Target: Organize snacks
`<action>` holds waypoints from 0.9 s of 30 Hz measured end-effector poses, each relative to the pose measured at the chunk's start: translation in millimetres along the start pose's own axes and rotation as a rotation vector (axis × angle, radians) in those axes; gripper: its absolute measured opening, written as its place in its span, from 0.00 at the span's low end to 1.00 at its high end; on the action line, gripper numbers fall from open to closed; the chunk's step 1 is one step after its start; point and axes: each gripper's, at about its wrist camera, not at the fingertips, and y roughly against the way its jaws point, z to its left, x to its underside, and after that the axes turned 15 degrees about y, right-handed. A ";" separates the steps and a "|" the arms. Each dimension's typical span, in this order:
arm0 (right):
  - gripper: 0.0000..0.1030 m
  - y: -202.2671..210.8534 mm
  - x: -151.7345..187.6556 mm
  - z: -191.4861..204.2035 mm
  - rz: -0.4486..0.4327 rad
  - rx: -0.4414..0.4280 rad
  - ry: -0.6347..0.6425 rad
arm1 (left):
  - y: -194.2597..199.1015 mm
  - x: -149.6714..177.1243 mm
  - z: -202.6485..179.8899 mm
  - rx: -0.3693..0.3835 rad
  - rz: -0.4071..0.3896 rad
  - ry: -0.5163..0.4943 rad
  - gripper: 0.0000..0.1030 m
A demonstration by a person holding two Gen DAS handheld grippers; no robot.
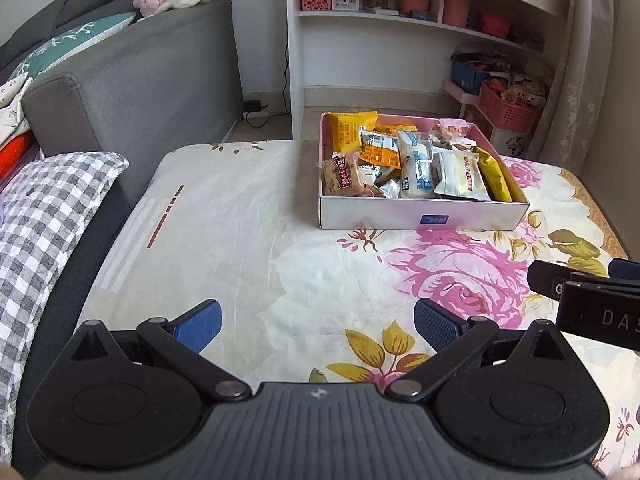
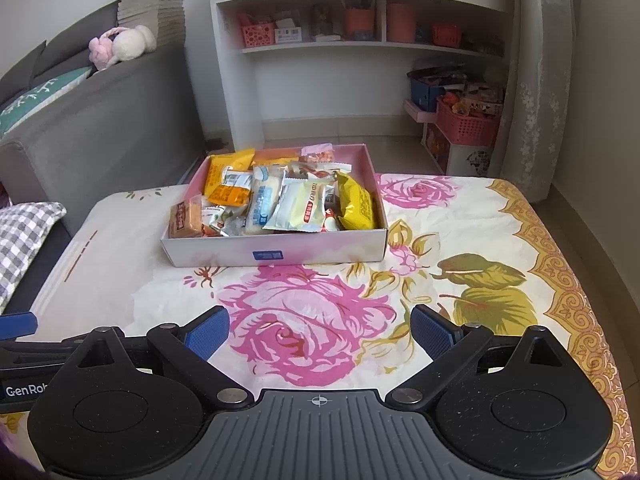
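Observation:
A shallow pink-and-white box (image 1: 420, 220) (image 2: 276, 254) stands on the floral-cloth table and holds several wrapped snacks: yellow and orange packets (image 1: 352, 130) (image 2: 228, 178), a white packet (image 1: 464, 174) (image 2: 304, 206), a brown biscuit pack (image 1: 342, 176) (image 2: 185, 218). My left gripper (image 1: 318, 322) is open and empty, low over the cloth well in front of the box. My right gripper (image 2: 320, 330) is open and empty, also short of the box; its body shows at the right edge of the left wrist view (image 1: 592, 300).
A grey sofa (image 1: 132, 80) with cushions and a plush toy stands left. A white shelf unit (image 1: 420, 16) with baskets stands behind the table. A pink basket (image 2: 466, 122) sits on the floor at right by a curtain. The table's right edge (image 2: 592, 280) is near.

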 end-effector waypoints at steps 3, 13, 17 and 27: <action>0.96 0.1 -0.9 -0.7 0.008 -0.009 -0.002 | -0.1 -0.1 0.4 0.000 0.007 0.008 1.00; 0.96 0.3 -3.4 -1.9 0.013 -0.021 -0.035 | 0.9 0.6 0.4 0.009 0.012 0.016 1.00; 0.96 0.4 -3.2 -1.0 0.011 -0.021 -0.030 | 1.1 -0.2 1.5 0.010 0.014 0.023 1.00; 0.96 0.4 -3.4 -1.6 0.014 -0.014 -0.033 | 2.2 -1.2 1.9 0.012 0.010 0.033 1.00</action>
